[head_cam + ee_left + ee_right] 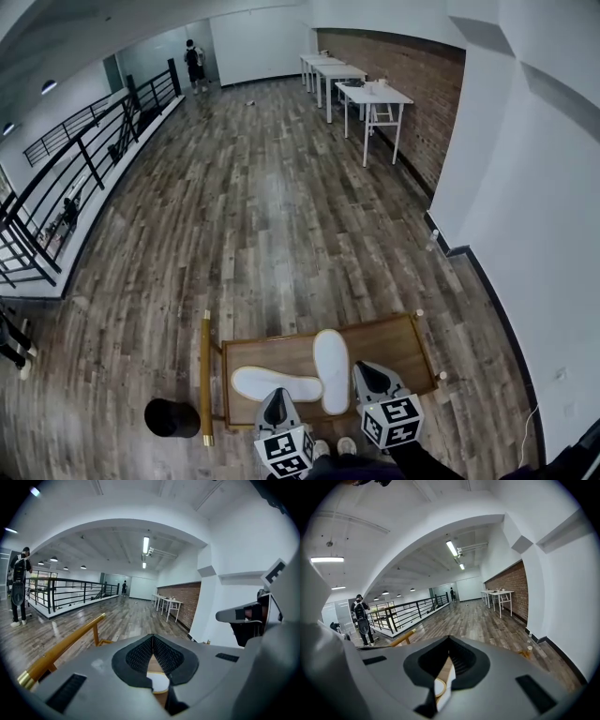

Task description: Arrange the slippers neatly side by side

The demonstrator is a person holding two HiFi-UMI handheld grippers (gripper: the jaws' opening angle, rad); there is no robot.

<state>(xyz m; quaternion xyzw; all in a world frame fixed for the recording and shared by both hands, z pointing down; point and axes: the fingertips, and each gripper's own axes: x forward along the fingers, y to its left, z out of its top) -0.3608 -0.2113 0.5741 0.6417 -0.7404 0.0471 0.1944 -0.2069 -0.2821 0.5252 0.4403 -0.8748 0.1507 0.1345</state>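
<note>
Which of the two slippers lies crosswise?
The left slipper: it lies sideways across the tray, while the right slipper points straight away.

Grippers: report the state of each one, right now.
Left gripper: jaws closed, holding nothing.
Right gripper: jaws closed, holding nothing.

A low wooden platform [394,342] with a gold rail [205,375] along its left side stands on the plank floor [262,206]. On it a white slipper [277,382] lies crosswise at the near left, and a second slipper [332,370] lies lengthwise just right of it.
</note>
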